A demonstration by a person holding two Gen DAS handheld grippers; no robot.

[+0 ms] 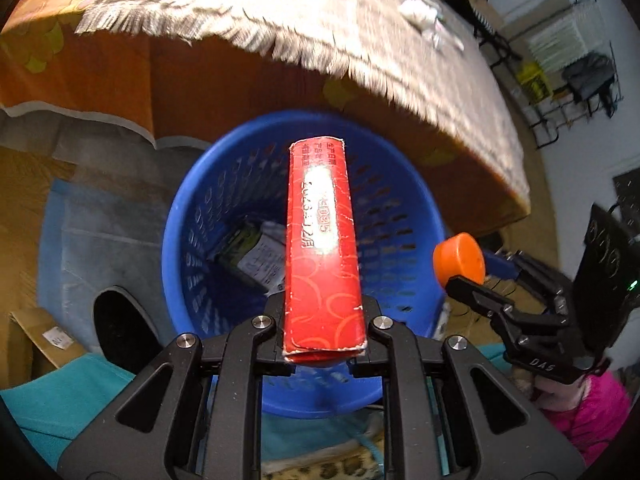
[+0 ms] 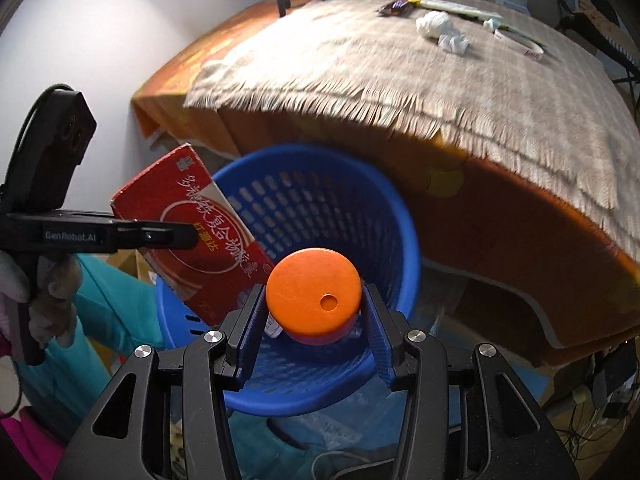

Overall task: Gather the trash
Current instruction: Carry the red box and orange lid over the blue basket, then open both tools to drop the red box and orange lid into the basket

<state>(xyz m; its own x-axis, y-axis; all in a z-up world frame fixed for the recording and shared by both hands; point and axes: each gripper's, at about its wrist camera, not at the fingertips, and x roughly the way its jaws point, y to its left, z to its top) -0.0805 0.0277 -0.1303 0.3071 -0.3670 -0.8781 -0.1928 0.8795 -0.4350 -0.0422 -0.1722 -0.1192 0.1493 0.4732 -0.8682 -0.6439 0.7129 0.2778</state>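
Observation:
My left gripper (image 1: 322, 330) is shut on a red cardboard box (image 1: 322, 240) and holds it over the blue perforated basket (image 1: 200, 216). The box also shows in the right wrist view (image 2: 192, 220), clamped by the left gripper (image 2: 176, 236). My right gripper (image 2: 314, 308) is shut on an orange bottle cap (image 2: 312, 290) over the same basket (image 2: 396, 216); the cap (image 1: 460, 258) and right gripper (image 1: 474, 280) show in the left wrist view at the basket's right rim. A green and white packet (image 1: 250, 254) lies in the basket.
A table with a fringed beige cloth (image 2: 400, 68) over an orange cover stands just behind the basket. On it lie crumpled white tissue (image 2: 442, 30), a candy wrapper (image 2: 394, 6) and a white strip (image 2: 520, 42). Cardboard (image 1: 44, 336) lies on the floor at left.

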